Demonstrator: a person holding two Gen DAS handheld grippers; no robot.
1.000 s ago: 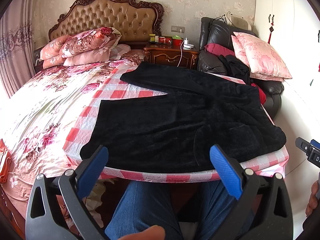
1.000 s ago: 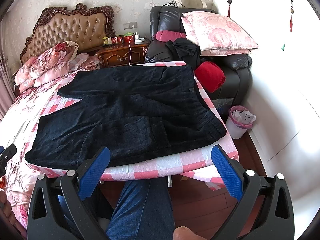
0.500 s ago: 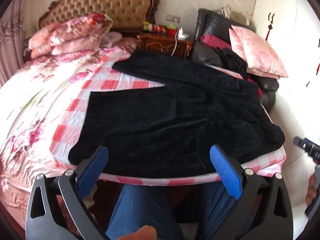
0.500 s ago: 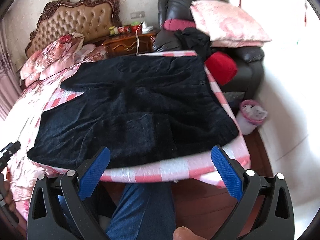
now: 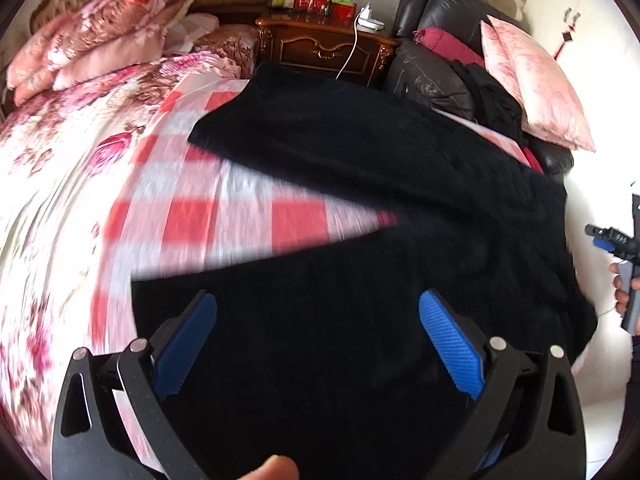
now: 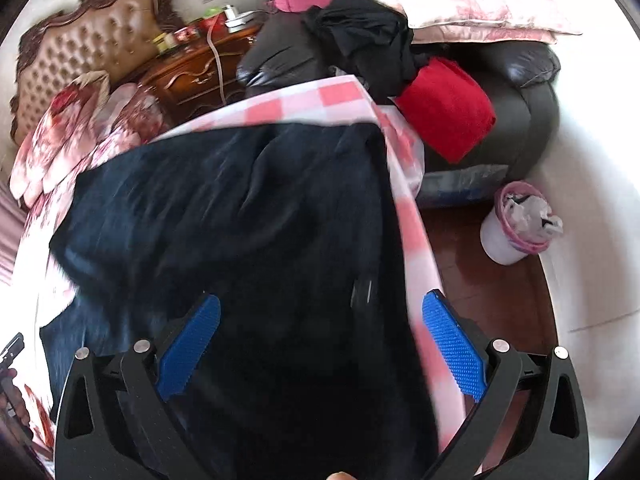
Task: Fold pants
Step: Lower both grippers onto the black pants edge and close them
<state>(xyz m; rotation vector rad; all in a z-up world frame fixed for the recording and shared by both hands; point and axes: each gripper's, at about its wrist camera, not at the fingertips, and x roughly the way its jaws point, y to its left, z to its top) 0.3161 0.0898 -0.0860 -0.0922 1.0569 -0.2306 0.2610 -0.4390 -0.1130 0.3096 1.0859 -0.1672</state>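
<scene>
Black fleece pants [image 5: 360, 208] lie spread flat on a pink-and-white checked sheet [image 5: 208, 208] on the bed, legs pointing left, waist to the right. My left gripper [image 5: 318, 320] is open and empty, hovering over the near leg. My right gripper [image 6: 320, 320] is open and empty, over the waist end of the pants [image 6: 248, 216] near the bed's right edge. The right gripper also shows at the right edge of the left wrist view [image 5: 616, 240]. Both views are motion-blurred.
Floral pillows [image 5: 96, 36] and a tufted headboard [image 6: 80, 48] are at the far left. A wooden nightstand [image 5: 324, 48] and a black leather armchair [image 6: 500, 92] with pink cushions, dark clothes and a red item stand beyond. A lined bin [image 6: 516, 224] sits on the floor.
Both grippers have moved forward and down from in front of the bed edge to over the pants. Both stay open. The pants have not moved.
</scene>
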